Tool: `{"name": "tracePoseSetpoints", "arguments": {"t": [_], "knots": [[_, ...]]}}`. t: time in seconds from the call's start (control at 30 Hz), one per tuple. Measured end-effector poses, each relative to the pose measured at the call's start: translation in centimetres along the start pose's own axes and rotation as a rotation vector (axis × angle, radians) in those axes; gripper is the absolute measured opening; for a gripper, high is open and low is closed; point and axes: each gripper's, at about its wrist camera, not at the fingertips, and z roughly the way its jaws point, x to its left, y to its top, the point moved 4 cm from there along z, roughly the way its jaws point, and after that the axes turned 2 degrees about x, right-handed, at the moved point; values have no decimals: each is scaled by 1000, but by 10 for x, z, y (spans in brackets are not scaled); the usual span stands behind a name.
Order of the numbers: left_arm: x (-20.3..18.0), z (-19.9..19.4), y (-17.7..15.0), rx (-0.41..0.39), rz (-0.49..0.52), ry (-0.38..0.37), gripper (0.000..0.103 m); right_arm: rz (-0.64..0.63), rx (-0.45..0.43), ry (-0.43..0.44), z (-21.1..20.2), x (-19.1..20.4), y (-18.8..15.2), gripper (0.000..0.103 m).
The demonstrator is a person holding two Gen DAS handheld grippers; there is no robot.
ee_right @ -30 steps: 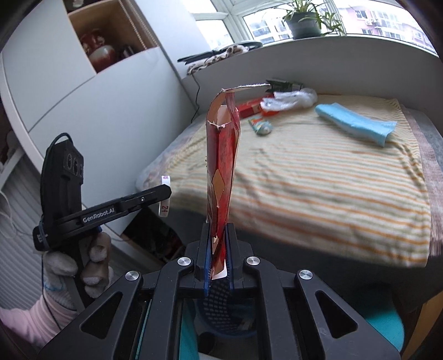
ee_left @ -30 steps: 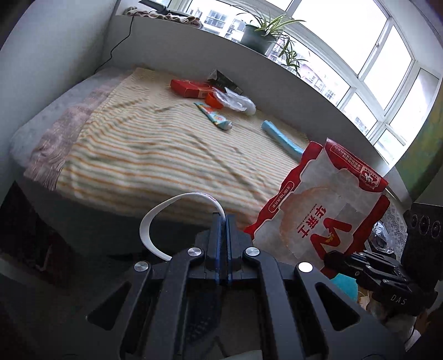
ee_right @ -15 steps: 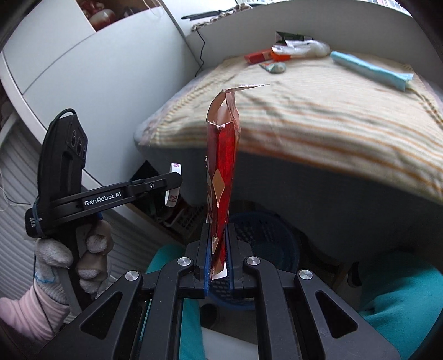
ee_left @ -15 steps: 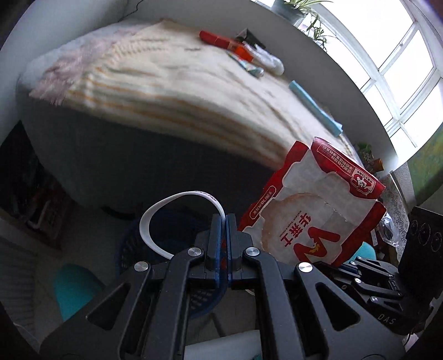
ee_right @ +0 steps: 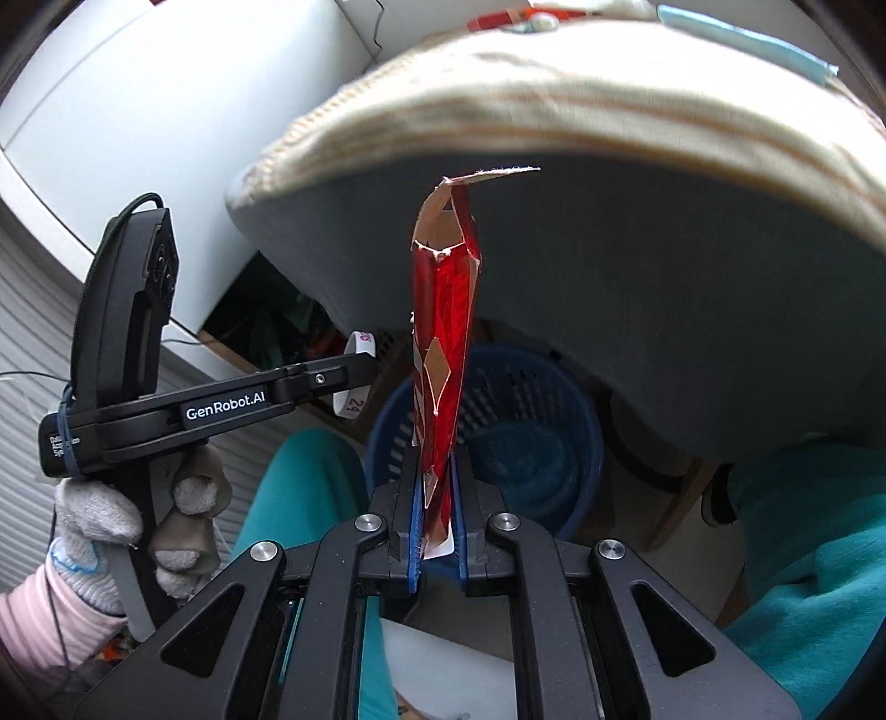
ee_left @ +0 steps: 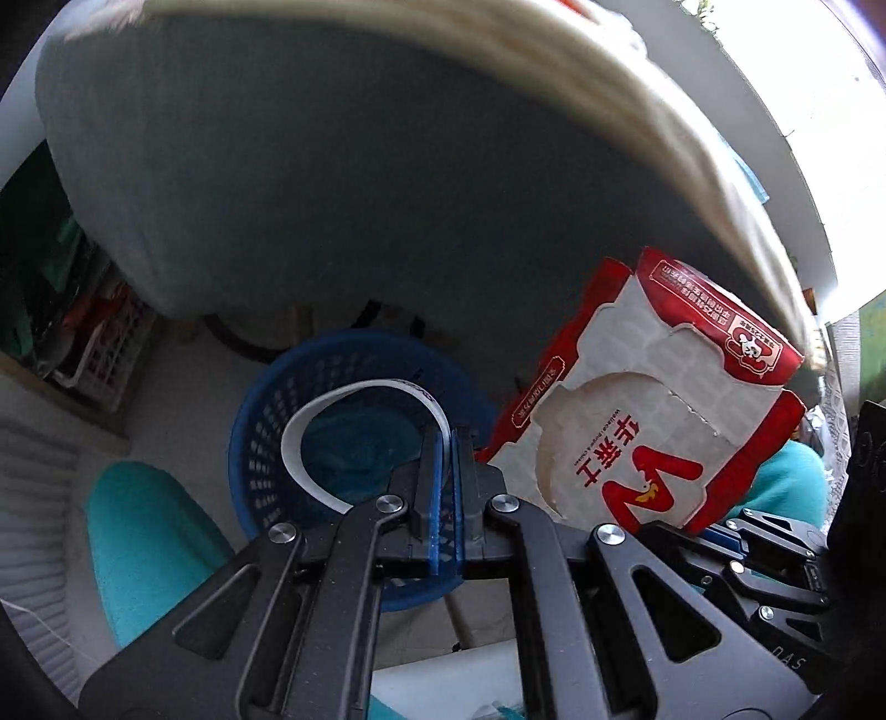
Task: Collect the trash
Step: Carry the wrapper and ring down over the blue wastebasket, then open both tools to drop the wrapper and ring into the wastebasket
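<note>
Red and white cardboard, a torn fast-food carton (ee_right: 443, 354), stands edge-on in the right gripper (ee_right: 437, 531), whose blue pads are pinched tight on its lower end. Seen from the left wrist, its printed face (ee_left: 648, 421) hangs broadside just right of the other tool. The left gripper (ee_left: 446, 498) is pressed together on one end of a white paper strip (ee_left: 354, 399), which curls out in a loop in front of it.

Both pieces of trash now hang over the blue plastic basket (ee_left: 260, 443) on the floor by the bed; the strip's loop lies right across its mouth, and the carton's lower part crosses the rim (ee_right: 587, 421) in the right view. A second ago the striped bedspread (ee_right: 554, 88) with its remaining litter filled both views; now it has slid up to the top edge, the grey side of the mattress (ee_left: 332, 183) looms, and the basket has come into sight below. Both hands have come down and tipped forward together, grips unchanged.

To my eye that puts the carrying nearly finished: letting go should drop both pieces in. The carton is wide and held off-centre, so it could catch the rim. A red packet (ee_right: 493, 19) and a light blue roll (ee_right: 736, 39) on the bed wait for later trips.
</note>
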Motion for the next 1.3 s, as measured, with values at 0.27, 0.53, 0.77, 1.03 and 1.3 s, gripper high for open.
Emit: {"name": "tracePoseSetpoints", "arguments": {"t": [0.27, 0.53, 0.77, 1.03, 1.3], "knots": [[5, 19, -6, 38, -9, 30, 1, 4, 48, -14, 20, 4, -6, 7], [6, 34, -3, 58, -12, 54, 1, 17, 68, -25, 32, 1, -8, 8], [3, 34, -6, 51, 3, 80, 1, 13, 81, -45, 40, 1, -7, 12], [10, 35, -5, 57, -6, 106, 23, 15, 97, -77, 48, -3, -5, 18], [10, 34, -5, 53, -3, 110, 23, 30, 94, -84, 45, -9, -4, 29]]}}
